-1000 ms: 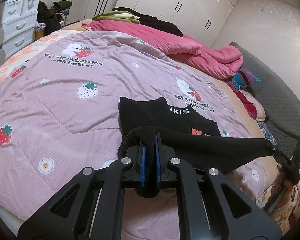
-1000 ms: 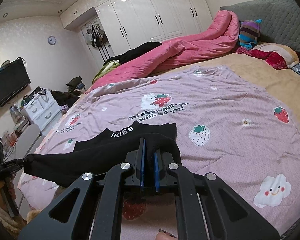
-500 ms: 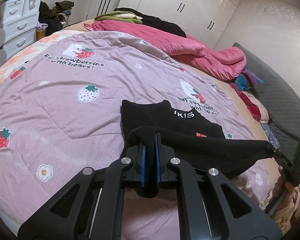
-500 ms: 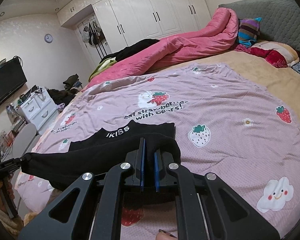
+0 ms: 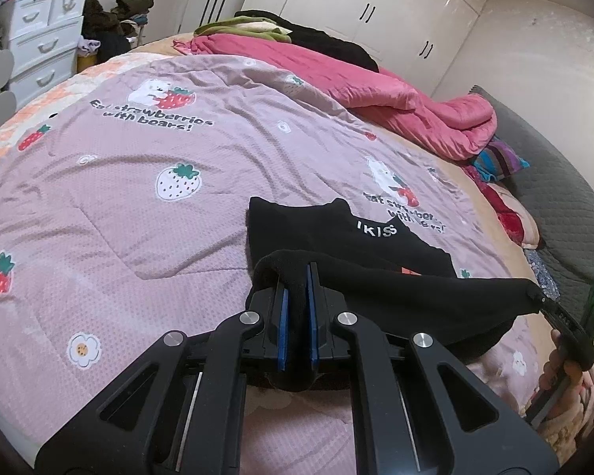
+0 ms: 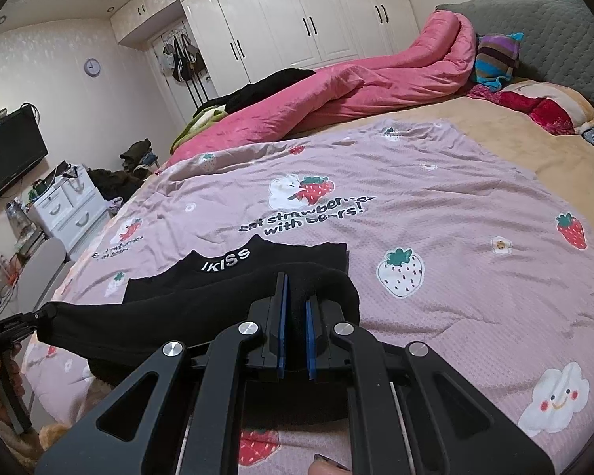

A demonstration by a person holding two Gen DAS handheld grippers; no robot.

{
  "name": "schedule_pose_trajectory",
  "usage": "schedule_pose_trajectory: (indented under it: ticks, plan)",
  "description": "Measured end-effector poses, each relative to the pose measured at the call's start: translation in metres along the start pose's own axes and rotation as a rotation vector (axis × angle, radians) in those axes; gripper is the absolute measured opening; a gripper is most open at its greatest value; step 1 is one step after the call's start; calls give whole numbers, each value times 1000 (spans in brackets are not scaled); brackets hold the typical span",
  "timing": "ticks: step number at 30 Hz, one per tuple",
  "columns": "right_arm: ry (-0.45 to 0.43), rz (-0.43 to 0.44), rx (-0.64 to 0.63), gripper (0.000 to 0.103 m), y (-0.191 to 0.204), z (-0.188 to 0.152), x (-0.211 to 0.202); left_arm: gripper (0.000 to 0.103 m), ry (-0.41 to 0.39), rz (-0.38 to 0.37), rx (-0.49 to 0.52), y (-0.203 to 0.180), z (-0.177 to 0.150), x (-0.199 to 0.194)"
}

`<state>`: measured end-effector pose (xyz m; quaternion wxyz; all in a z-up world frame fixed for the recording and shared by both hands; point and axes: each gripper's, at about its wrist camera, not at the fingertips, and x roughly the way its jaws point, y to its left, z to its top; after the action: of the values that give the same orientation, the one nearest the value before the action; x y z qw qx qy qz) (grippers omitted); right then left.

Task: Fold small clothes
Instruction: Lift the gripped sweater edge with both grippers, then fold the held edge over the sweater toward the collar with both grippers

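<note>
A small black garment (image 5: 348,237) with white lettering at its neckline is lying partly on the strawberry-print bedspread (image 5: 111,182), its far part resting flat while its near edge is being lifted and stretched in a band above the bedspread. The left gripper (image 5: 296,277) is clamping one corner of that raised edge, its blue pads (image 5: 282,316) pressing together on a bunch of the black cloth. The right gripper (image 6: 293,289) is gripping the opposite corner in the same way, cloth filling the narrow gap between its pads (image 6: 309,332). In the left wrist view the right gripper is showing at the far right end of the taut edge, and a hand (image 5: 562,364) is wrapping around its handle. Beyond the garment on the bedspread, a printed bear with a strawberry is sitting above a line of dark text. Past the far edge of the bedspread a pink quilt (image 6: 336,91) is lying bunched along the bed, with a striped pillow (image 6: 495,59) at its headboard end. White wardrobe doors (image 6: 281,27) are standing behind the quilt.
</note>
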<state>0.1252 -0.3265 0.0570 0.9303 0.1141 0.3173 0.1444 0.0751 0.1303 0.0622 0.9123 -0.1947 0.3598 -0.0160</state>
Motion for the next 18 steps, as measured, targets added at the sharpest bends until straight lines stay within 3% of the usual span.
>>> schedule_pose_trajectory:
  ticks: [18]
  plan:
    - [37, -56, -18, 7, -5, 2, 40, 2, 32, 60, 22, 1, 7, 41]
